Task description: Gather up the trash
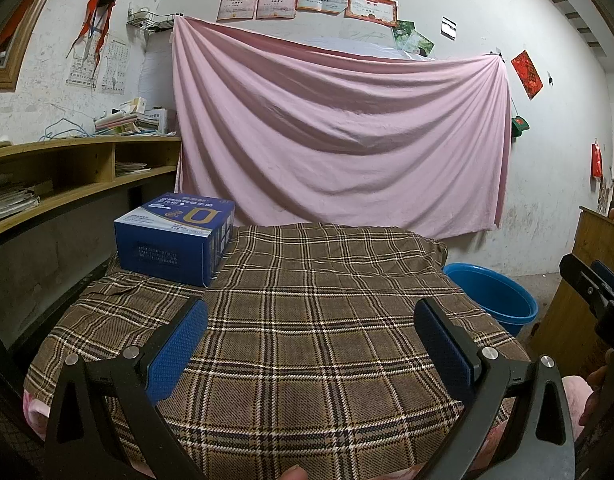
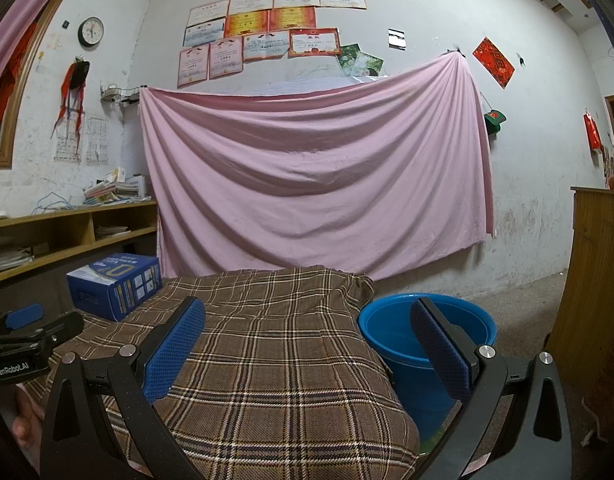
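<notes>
A blue cardboard box [image 1: 175,236] stands on the far left corner of a table under a brown plaid cloth [image 1: 307,288]; it shows in the right wrist view too [image 2: 115,284]. A blue plastic basin [image 1: 495,296] sits on the floor to the right of the table, and in the right wrist view [image 2: 391,330] it lies just beyond my right finger. My left gripper [image 1: 311,328] hovers open over the cloth, nothing between its pads. My right gripper [image 2: 307,332] is open as well, above the table's right edge.
A pink sheet [image 1: 339,128] hangs on the back wall. Wooden shelves [image 1: 79,164] with books and papers run along the left. A wooden cabinet [image 2: 595,280] stands at the right. Bare concrete floor [image 2: 519,304] lies between basin and cabinet.
</notes>
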Tool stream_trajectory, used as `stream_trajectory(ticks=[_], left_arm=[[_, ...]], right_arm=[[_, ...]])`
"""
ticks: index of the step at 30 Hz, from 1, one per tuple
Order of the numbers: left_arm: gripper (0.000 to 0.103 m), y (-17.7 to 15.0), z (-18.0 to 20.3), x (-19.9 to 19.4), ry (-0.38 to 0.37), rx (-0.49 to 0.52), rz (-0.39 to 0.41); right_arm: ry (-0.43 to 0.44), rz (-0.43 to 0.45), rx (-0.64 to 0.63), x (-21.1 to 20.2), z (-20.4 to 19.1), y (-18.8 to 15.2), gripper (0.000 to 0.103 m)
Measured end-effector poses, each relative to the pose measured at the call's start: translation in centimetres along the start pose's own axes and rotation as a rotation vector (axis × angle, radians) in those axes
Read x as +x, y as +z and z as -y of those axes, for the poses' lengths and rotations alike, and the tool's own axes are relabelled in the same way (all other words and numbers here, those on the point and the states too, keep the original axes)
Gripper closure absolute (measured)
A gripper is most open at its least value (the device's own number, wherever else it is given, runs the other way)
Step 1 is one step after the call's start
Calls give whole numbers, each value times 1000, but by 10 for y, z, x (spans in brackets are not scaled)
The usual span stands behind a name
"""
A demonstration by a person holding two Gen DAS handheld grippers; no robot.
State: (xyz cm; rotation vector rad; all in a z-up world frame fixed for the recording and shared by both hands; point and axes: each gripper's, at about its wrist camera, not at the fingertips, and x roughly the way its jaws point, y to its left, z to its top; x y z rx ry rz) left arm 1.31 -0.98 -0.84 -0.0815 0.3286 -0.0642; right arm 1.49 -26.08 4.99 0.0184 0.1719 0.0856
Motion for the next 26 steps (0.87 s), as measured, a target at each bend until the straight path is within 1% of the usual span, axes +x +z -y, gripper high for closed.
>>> stream_trajectory(ticks=[3,6,10,13,26], left_arm=[[2,-1,-2,0,-3,2,-1],[2,-1,-4,-1,-22,-6,2],[2,-1,-3,-1,-21,10,9],[2,-1,-3,0,-7,24,10],[2,-2,-8,4,3,19,9]], right_arm=[[0,-1,1,0,0,0,0],[1,-4,0,1,-1,-1,0],[1,-6,1,0,-2,-3,0],[0,-7,0,-1,-4,-4,0],[2,-17,2,1,-8,-5,0]])
